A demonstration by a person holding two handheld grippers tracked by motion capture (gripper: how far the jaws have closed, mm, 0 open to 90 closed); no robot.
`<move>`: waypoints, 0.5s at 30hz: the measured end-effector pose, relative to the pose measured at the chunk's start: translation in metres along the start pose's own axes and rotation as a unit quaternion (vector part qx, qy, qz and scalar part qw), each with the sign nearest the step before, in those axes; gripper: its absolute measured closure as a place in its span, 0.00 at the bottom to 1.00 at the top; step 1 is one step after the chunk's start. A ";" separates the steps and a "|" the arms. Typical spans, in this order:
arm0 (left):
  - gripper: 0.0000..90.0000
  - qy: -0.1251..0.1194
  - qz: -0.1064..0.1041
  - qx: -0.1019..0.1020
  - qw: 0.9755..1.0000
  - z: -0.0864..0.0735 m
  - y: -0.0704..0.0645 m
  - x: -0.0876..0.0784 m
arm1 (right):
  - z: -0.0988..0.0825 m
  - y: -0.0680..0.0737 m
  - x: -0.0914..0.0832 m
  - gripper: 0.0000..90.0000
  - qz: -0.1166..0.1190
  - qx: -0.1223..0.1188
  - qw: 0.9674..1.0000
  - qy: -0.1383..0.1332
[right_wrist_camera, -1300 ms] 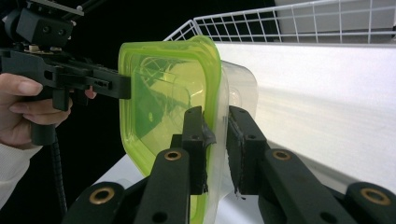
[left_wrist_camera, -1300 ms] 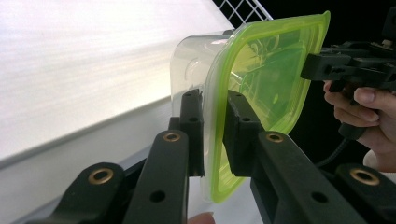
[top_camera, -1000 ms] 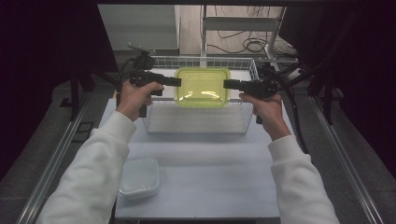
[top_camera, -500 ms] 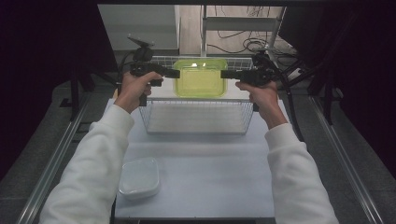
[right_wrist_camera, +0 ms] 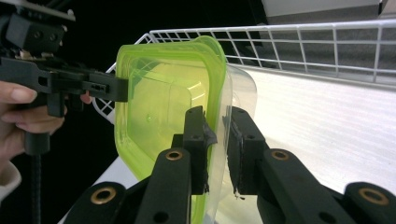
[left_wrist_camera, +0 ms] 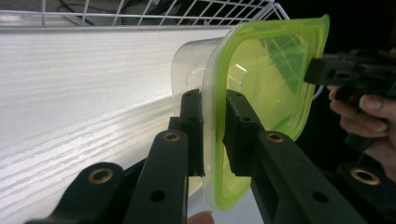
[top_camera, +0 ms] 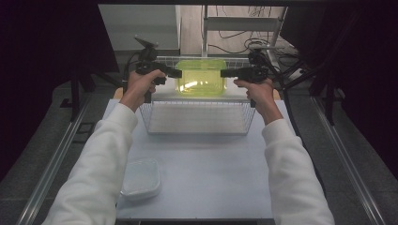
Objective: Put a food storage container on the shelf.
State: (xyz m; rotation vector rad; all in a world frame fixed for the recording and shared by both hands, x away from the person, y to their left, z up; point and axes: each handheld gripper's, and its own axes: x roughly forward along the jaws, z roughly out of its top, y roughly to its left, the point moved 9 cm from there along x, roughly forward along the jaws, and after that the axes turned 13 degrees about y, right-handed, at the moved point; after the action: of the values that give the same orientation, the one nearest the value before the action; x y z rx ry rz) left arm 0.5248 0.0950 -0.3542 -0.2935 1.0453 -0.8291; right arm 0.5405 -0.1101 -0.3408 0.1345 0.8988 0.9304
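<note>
You held the green-lidded box between both grippers, above the far end of the wire basket, which sat on the white table. Your left gripper was clenched on the left rim of the box; in the left gripper view its jaws pinched the green lid edge and the clear wall of the box between them. Your right gripper was clamped the same way on the right rim, and in the right gripper view its jaws squeezed the lid edge and clear wall. The box hung level between the two grippers, clear of the basket floor, near the basket's far wall. In the high view your left hand and right hand sat either side of the basket. A clear lidded tub lay on the table near your left sleeve, well apart from the basket
</note>
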 end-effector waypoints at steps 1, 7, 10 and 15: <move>0.88 -0.002 -0.002 -0.004 1.000 0.001 0.000 0.001 | 0.000 -0.001 0.000 0.87 0.001 0.001 1.000 0.000; 0.87 -0.006 0.001 -0.029 1.000 0.008 0.004 0.008 | 0.002 -0.014 0.008 0.85 0.009 0.042 0.999 0.005; 0.84 -0.012 -0.006 -0.046 0.999 0.010 0.007 0.014 | 0.003 -0.020 0.012 0.83 0.004 0.063 0.998 0.007; 0.83 -0.022 -0.013 -0.060 0.998 0.014 0.012 0.019 | 0.004 -0.024 0.015 0.82 -0.001 0.092 0.996 0.012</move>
State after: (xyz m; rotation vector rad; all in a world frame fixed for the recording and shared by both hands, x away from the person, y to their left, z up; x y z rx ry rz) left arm 0.5467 0.0870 -0.3662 -0.4266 1.0539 -0.7802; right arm 0.5626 -0.1124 -0.3581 0.2803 1.0062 0.8490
